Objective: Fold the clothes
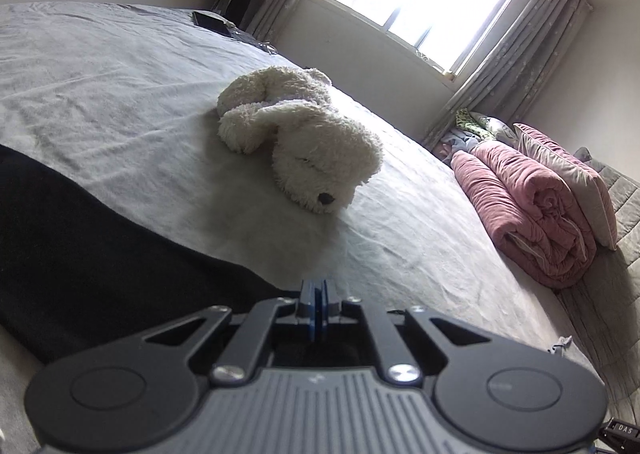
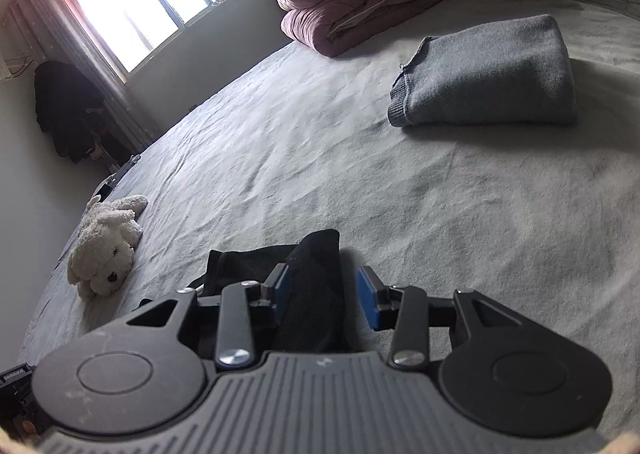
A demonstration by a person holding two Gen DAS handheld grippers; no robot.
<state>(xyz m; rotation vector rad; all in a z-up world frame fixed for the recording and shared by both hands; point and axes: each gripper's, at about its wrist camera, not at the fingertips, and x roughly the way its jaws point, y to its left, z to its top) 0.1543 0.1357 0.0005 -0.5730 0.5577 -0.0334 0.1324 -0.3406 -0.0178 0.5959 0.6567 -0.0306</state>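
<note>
Currently, left gripper (image 1: pixel 315 296) fingers are clenched; right gripper (image 2: pixel 326 290) fingers are straddling the black garment (image 2: pixel 312 294), released: centre it.

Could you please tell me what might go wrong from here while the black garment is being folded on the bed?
1. The right gripper is open around a raised fold of the black garment; closing there may catch only part of the fabric.
2. The left gripper looks shut, and whether it holds cloth is unclear; the fold could come out uneven.
3. The white plush dog lies near the garment and might get dragged.
</note>
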